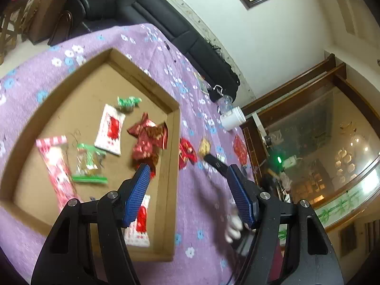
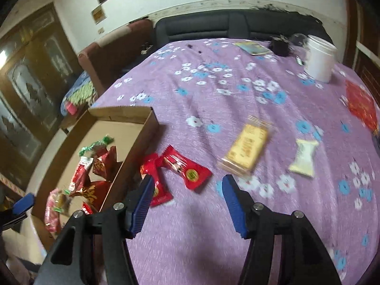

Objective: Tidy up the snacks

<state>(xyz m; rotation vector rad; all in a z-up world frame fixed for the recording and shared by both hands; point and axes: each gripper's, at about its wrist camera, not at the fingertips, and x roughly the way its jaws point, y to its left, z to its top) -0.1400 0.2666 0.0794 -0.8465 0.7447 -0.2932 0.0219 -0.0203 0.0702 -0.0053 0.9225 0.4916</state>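
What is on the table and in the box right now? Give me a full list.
Cardboard box: one, brown, shallow, on the table's left part in the right wrist view.
Snacks in the box: several, red, white-and-red, pink and green wrappers, scattered on its floor; exact count unclear.
Red packets: two, on the cloth just outside the box wall, overlapping.
Yellow packet: one, mid-table.
Pale cream packet: one, beside the yellow one.
Red patterned item: one, far right edge.
White cup: one, far side.
Tablecloth: purple with white and blue flowers.
Sofa: dark, behind the table.
Left gripper: blue pads, open, empty.
Right gripper: blue pads, open, empty.
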